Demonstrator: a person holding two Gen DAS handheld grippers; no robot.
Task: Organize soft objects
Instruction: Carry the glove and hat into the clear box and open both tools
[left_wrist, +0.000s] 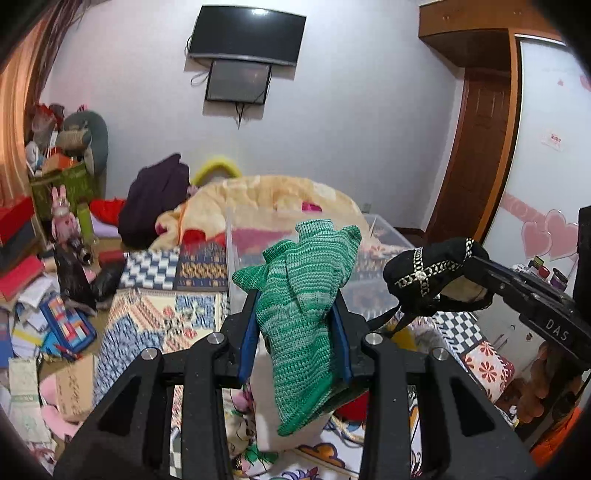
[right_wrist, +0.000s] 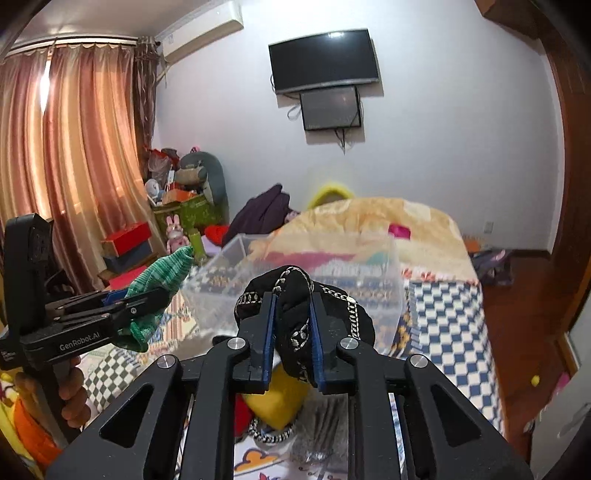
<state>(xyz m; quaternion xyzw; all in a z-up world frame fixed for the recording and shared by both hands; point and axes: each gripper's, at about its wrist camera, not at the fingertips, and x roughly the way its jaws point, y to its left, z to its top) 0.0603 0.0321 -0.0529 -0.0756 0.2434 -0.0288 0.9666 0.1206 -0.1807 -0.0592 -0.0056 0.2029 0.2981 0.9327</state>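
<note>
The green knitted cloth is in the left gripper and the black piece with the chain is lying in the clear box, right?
Not quite. The green knitted cloth is in the left gripper, but the right wrist view shows the black piece clamped in the right gripper, above the bed, in front of the clear box.

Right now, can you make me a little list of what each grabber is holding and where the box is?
left gripper: shut on green knitted hat, held up in the air
right gripper: shut on black pouch with silver chain, also held up
clear plastic bin: on the bed, just beyond both grippers
bedspread: patchwork with blue checks
wall: TV mounted above the bed
</note>
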